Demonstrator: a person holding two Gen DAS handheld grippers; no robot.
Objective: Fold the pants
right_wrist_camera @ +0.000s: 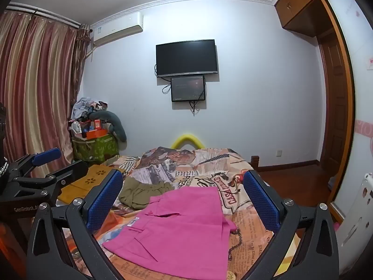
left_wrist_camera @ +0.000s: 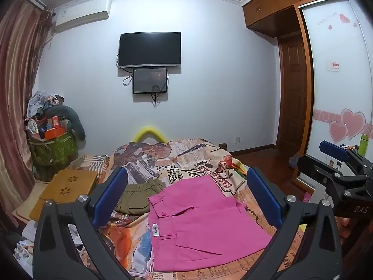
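A pair of bright pink cotton pants (left_wrist_camera: 202, 224), already folded into a compact flat rectangle, lies on the bed (left_wrist_camera: 186, 161), which is covered by a newspaper-and-poster print sheet in orange, cream and brown. The waistband with its white label faces the left side of the bed, and the folded legs run toward the right. Just beyond its upper left corner sits a crumpled olive-green ruffled garment (left_wrist_camera: 139, 196), touching or nearly touching the pink fabric.

The left gripper (left_wrist_camera: 186, 200) hovers above the bed with its black arms and blue padded jaws spread to their widest; nothing is between them and they touch nothing. The right gripper (right_wrist_camera: 184, 204) is held the same way, jaws fully apart and empty, and the pants appear framed between its pads from above. Each gripper shows at the edge of the other's view, side by side and apart.

On the far white wall hang a black flat television (left_wrist_camera: 150, 49) and a smaller dark screen (left_wrist_camera: 150, 80) just under it. A white air conditioner (left_wrist_camera: 82, 15) sits high at the left beside striped reddish curtains (right_wrist_camera: 37, 88), and a wooden wardrobe (left_wrist_camera: 291, 4) fills the right.
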